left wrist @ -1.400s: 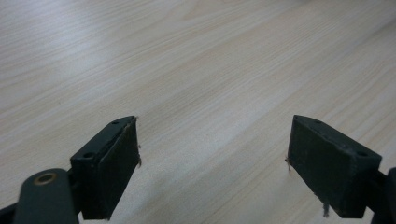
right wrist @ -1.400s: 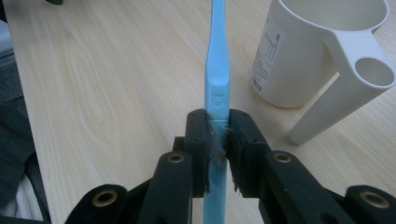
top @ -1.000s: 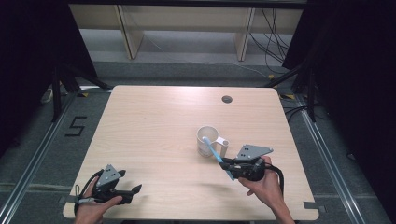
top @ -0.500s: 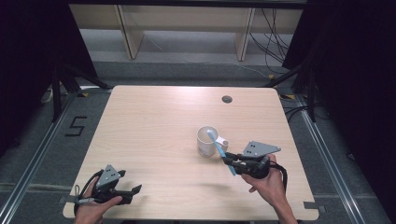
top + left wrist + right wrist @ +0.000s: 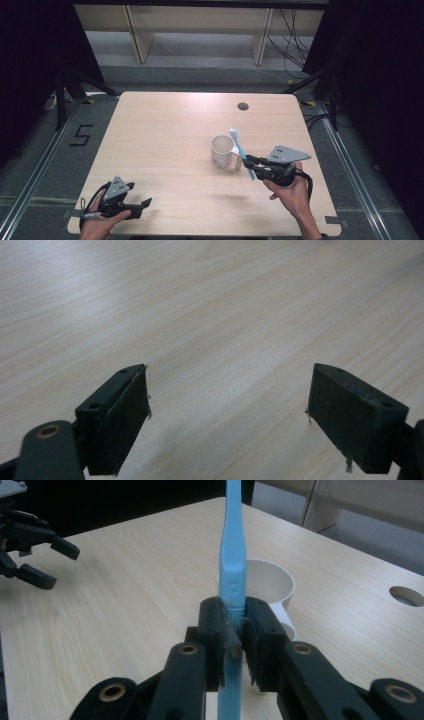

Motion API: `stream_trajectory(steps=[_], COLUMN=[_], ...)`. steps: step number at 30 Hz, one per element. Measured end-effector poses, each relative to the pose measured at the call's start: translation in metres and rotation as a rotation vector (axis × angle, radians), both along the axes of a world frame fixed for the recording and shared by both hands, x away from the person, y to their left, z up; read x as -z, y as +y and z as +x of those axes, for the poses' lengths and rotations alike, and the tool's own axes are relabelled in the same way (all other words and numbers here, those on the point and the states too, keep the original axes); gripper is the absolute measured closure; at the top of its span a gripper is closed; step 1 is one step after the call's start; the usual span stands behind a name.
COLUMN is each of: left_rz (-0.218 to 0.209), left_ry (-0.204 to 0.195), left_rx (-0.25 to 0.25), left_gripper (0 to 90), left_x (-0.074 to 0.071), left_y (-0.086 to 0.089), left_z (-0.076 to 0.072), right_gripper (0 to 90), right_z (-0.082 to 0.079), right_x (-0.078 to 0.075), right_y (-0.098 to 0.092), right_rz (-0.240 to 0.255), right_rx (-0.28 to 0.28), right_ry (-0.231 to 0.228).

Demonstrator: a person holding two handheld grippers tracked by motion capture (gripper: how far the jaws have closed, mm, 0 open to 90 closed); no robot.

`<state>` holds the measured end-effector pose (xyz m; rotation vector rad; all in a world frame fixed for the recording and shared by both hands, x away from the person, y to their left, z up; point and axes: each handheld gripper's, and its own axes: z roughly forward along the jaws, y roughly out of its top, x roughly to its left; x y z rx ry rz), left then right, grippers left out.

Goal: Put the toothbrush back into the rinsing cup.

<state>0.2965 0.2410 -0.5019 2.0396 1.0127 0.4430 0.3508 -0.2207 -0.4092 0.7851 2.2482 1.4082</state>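
A white mug [image 5: 221, 149] stands upright on the wooden table [image 5: 160, 125], right of centre, also seen as the mug [image 5: 267, 582] just behind my right jaws. My right gripper [image 5: 251, 163] is shut on the handle of a light blue toothbrush [image 5: 239, 146]. The brush slants up and away, its head beside the mug's right rim. In the right gripper view the toothbrush [image 5: 233, 555] rises straight from the closed right gripper [image 5: 233, 635]. My left gripper [image 5: 142, 205] rests at the table's near left edge, open; the left gripper [image 5: 227, 390] has bare wood between its wide jaws.
A round cable hole [image 5: 243, 106] sits near the table's far edge, also visible as the hole [image 5: 406, 595]. A floor marking "5" [image 5: 81, 135] lies left of the table. Shelving and cables stand beyond the far edge. The left gripper [image 5: 30, 545] appears far off.
My right gripper has drawn slightly right and farther away with the toothbrush, and the brush head has swung from the mug's mouth to beside its right rim. The left gripper has stayed put.
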Motion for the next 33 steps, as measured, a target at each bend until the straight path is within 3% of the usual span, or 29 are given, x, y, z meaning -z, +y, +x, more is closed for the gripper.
stream_trajectory(steps=[16,17,18,20,22,24,28,32,33], left_rz=[0.002,-0.004,-0.004,-0.005,-0.002,-0.003,0.002,0.001,0.0], left_ry=[0.0,-0.001,-0.001,0.002,0.0,0.001,-0.002,-0.002,-0.002], left_rx=[-0.008,-0.011,-0.011,-0.008,-0.004,-0.001,0.001,0.0,0.0], left_gripper=[15.9,15.9,15.9,15.9,15.9,15.9,15.9,15.9,15.9], left_x=[0.0,0.0,0.0,0.0,0.0,0.0,0.0,0.0,0.0], left_y=[0.0,0.0,0.0,0.0,0.0,0.0,0.0,0.0,0.0], left_z=[0.0,0.0,0.0,0.0,0.0,0.0,0.0,0.0,0.0], right_gripper=[78.8,78.8,78.8,78.8,78.8,78.8,78.8,78.9,78.8], right_z=[0.005,0.007,0.007,0.007,0.009,0.008,0.012,0.013,0.015], right_x=[0.0,0.001,0.001,0.001,0.002,0.001,-0.001,-0.002,-0.002], right_y=[-0.003,-0.003,-0.003,-0.001,0.0,0.0,0.002,0.002,0.001], right_rz=[0.027,0.026,0.026,0.035,0.037,0.04,0.053,0.058,0.051], right_rx=[0.025,0.025,0.025,0.021,0.023,0.022,0.02,0.016,0.015], right_ry=[0.011,-0.019,-0.019,0.008,-0.014,0.025,-0.004,0.015,-0.016])
